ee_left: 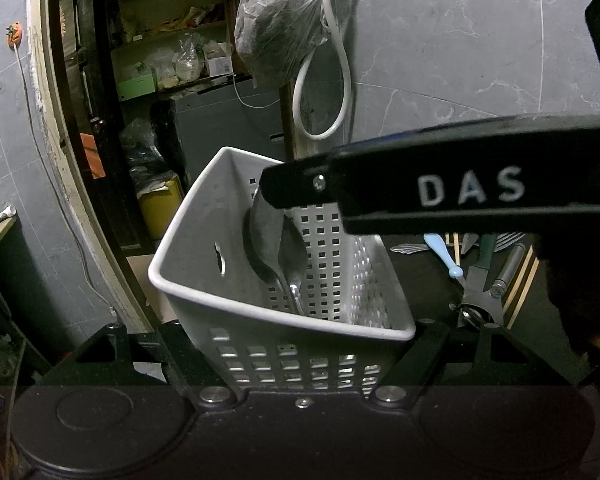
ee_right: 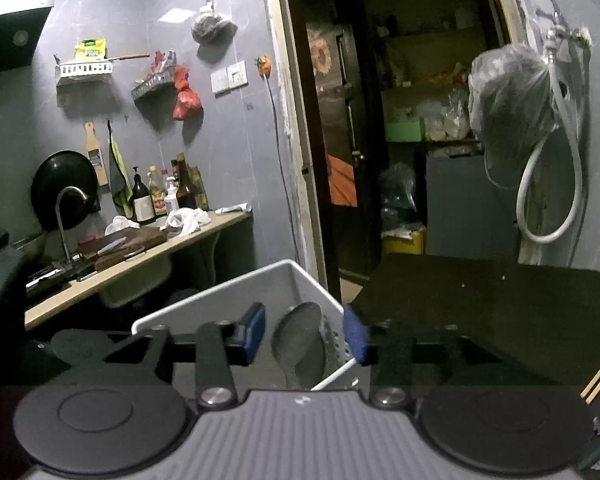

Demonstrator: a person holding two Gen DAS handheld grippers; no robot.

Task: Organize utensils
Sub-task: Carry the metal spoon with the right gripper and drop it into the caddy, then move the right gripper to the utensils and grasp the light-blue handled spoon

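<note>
The white perforated basket (ee_left: 284, 308) sits tilted in the lower middle of the left wrist view, clamped at its near wall by the left gripper (ee_left: 300, 364), whose black fingers (ee_left: 428, 344) press its sides. Inside it two steel spoons (ee_left: 278, 248) lean bowl-up against the far wall. The right gripper (ee_right: 305, 334) hovers over the basket's rim with its blue pads (ee_right: 254, 332) apart, a spoon bowl standing in the gap but touched by neither pad. More loose utensils (ee_left: 480, 264), among them a pale blue spoon and wooden chopsticks, lie on the black table (ee_right: 500, 320) at the right. Behind are grey marbled wall tiles, an open doorway to a cluttered storeroom, a hanging plastic bag (ee_left: 280, 36) and white hose (ee_left: 340, 80).
</note>
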